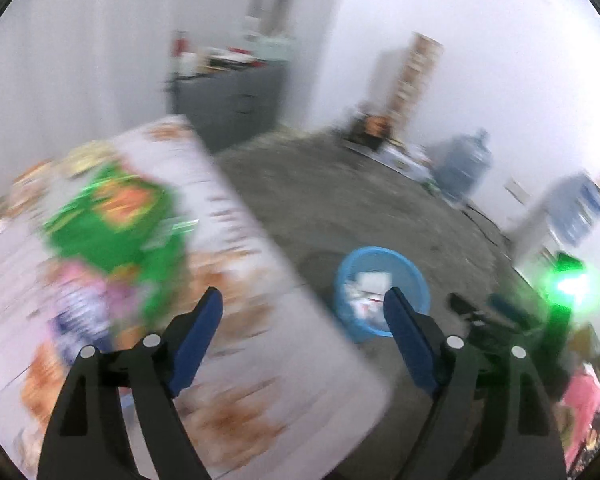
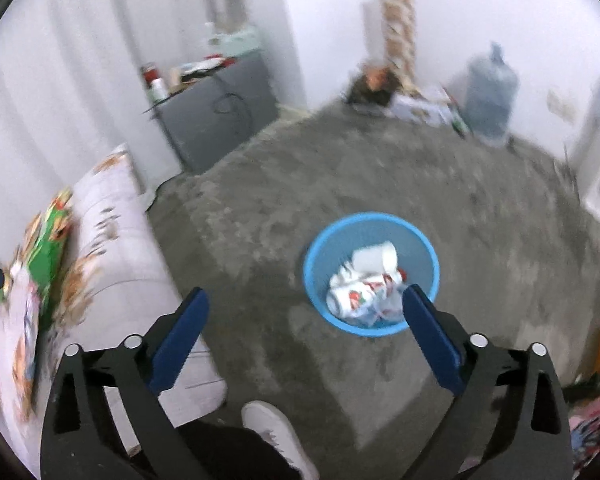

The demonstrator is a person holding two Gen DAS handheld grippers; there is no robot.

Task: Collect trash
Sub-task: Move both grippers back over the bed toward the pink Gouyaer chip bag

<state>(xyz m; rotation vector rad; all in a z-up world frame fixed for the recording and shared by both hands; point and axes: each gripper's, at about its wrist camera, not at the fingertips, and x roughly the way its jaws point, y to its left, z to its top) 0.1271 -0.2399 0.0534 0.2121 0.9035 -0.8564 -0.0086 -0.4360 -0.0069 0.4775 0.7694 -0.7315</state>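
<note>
Jaws of both the left gripper (image 1: 302, 300) and right gripper (image 2: 306, 300) gape, holding nothing; the blue bin (image 2: 371, 274), holding collected trash (image 2: 366, 286), sits on the floor beyond the right jaw, while green packaging (image 1: 116, 216) waits on the bed past the left.

From my remote station I count one round blue plastic bin (image 2: 370, 236) on the grey concrete floor (image 2: 260, 220), holding one white paper cup (image 2: 374, 258) and at least two crumpled white printed wrappers (image 2: 352, 298); the rest of the heap blurs together. One grey metal cabinet (image 2: 216, 120) stands at the wall, with two large blue water jugs (image 1: 464, 164) visible. One green snack packet (image 1: 116, 216) lies on one white patterned tabletop (image 1: 260, 320). One white shoe (image 2: 276, 436) shows below. Two pairs of tongs, one per camera.
</note>
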